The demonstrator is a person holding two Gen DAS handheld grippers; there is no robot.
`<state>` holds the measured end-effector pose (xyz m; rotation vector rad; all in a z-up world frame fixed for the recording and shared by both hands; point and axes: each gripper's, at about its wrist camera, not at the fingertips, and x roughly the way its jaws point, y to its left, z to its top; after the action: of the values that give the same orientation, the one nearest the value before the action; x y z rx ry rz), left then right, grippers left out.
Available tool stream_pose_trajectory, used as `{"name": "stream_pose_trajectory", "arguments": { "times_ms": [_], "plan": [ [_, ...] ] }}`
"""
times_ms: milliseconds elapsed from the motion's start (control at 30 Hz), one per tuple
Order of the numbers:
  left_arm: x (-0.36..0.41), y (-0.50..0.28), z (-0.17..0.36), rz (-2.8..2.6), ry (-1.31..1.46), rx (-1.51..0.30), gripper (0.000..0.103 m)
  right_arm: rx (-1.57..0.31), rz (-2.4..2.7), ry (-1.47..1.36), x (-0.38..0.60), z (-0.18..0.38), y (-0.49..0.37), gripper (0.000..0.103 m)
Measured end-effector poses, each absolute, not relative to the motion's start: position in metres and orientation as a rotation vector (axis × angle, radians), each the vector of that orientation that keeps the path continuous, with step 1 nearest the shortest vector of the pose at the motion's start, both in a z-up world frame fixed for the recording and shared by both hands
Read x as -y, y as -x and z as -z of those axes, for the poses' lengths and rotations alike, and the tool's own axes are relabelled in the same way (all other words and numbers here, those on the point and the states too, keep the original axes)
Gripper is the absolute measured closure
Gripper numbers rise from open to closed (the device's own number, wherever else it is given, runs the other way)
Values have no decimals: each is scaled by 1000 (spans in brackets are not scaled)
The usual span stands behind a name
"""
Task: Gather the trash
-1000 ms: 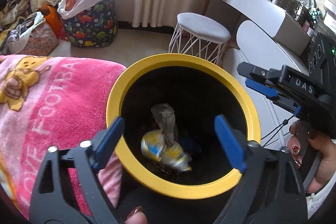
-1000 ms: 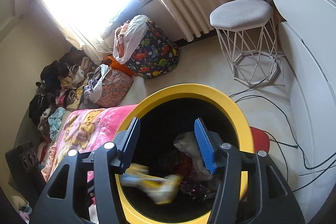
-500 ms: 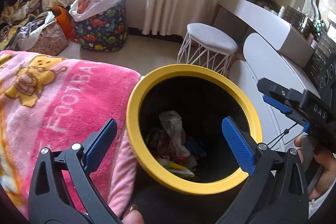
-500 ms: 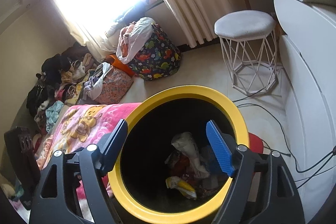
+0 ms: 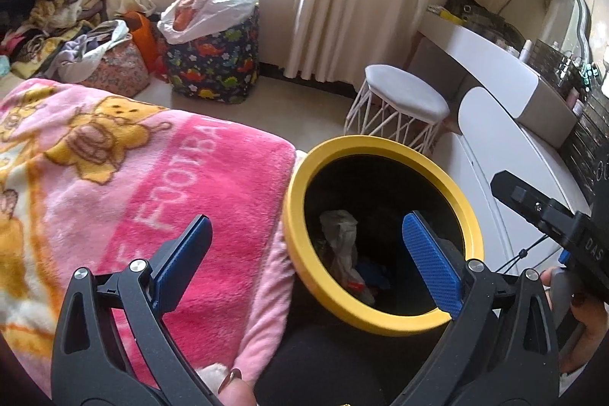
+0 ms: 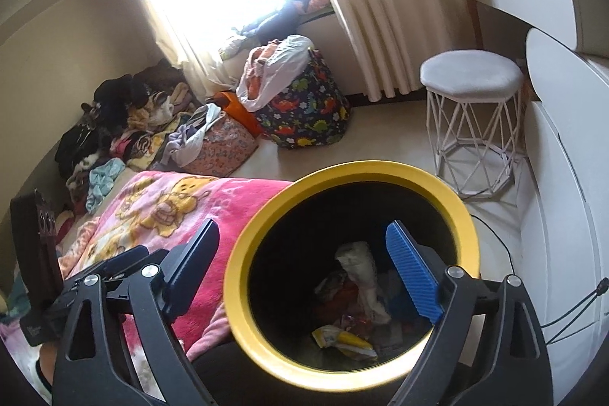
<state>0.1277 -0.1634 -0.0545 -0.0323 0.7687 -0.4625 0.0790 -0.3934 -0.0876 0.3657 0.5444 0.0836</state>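
Both tools hang over the yellow-rimmed bin (image 6: pixel 350 379): the left gripper (image 5: pixel 304 255) spread wide and empty, the right gripper (image 6: pixel 302 271) with jaws opening, nothing between them. Trash – a yellow wrapper (image 6: pixel 342 339) and a crumpled white paper (image 6: pixel 359 263) – lies at the bin's bottom. 1 pink blanket (image 5: pixel 114 185) touches the rim; 1 white stool (image 6: pixel 472 124) and 2 stuffed fabric bags (image 6: pixel 308 113) stand on the floor beyond.
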Motion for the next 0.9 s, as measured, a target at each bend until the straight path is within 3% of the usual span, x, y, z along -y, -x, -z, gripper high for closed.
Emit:
{"name": "stream_pose_trajectory", "arguments": {
  "times_ms": [300,900],
  "plan": [
    [133,-110,44,394,32,-710,11,-470,-101,-306,366,78,-66,7],
    [95,-64,28,282,22,-528,11,-245,-58,-181,327,74,-21,6]
  ]
}}
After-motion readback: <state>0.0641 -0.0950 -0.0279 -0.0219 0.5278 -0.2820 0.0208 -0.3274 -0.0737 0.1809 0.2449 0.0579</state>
